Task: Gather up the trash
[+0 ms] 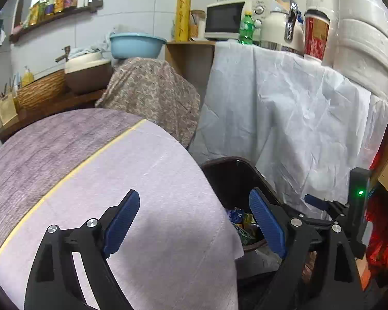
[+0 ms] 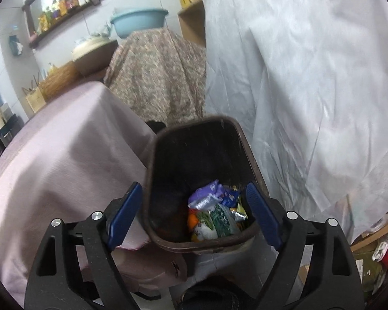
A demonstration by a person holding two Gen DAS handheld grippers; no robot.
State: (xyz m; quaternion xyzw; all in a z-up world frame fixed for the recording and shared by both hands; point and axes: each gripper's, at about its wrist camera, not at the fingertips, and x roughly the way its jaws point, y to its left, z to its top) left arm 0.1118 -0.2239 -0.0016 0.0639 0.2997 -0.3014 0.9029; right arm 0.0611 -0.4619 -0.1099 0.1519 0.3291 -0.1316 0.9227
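Observation:
A dark brown trash bin stands on the floor between the pink-clothed table and a white-draped counter. Several crumpled snack wrappers lie in its bottom. My right gripper is open and empty, held above the bin's near rim with its fingers either side of the opening. My left gripper is open and empty over the table's right edge. The bin and wrappers show between its fingers. The right gripper also shows in the left wrist view at the right.
A chair under a floral cloth stands behind the table. The white-draped counter holds a microwave, a green bottle, a kettle and cups. A blue basin and a wicker basket sit at the back left. Red bags lie at the right.

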